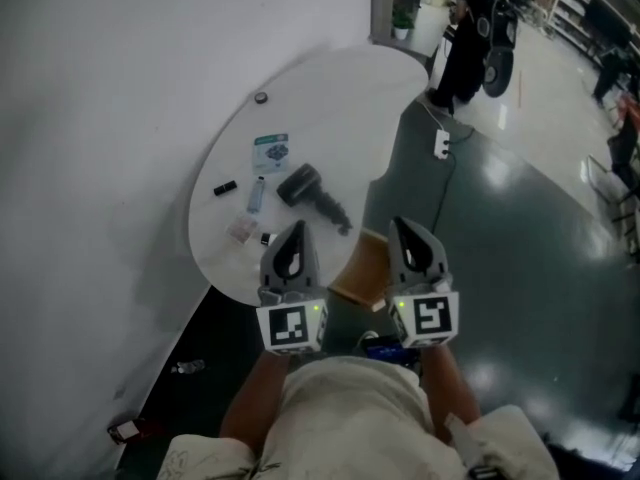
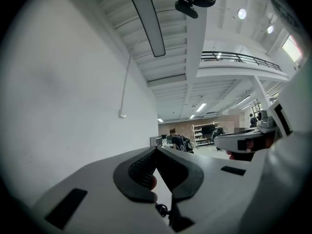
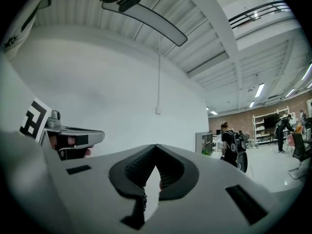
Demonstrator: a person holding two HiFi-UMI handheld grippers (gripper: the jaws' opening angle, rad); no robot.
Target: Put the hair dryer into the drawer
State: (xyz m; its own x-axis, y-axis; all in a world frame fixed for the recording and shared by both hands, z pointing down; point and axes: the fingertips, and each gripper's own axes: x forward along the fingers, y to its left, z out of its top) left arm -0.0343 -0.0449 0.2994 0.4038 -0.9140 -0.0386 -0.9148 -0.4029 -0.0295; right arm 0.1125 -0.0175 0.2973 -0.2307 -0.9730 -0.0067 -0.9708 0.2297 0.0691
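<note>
The black hair dryer [image 1: 312, 196] lies on the white oval table [image 1: 330, 98], its handle toward the near edge. Both grippers are held level in front of me, apart from it and short of the table's near edge. My left gripper [image 1: 298, 225] is shut with nothing in it; in the left gripper view its tips [image 2: 156, 148] meet against the room beyond. My right gripper [image 1: 399, 222] is shut and empty too, its tips [image 3: 156, 146] touching. A tan wooden surface [image 1: 360, 268] shows between the grippers, below the table edge; I cannot tell whether it is the drawer.
On the table lie a teal and white box [image 1: 270, 152], a small bottle [image 1: 257, 194], a black stick [image 1: 225, 188] and a clear packet [image 1: 241, 230]. A white power strip [image 1: 441, 144] with its cable lies on the dark floor. A person [image 1: 470, 28] stands beyond the table.
</note>
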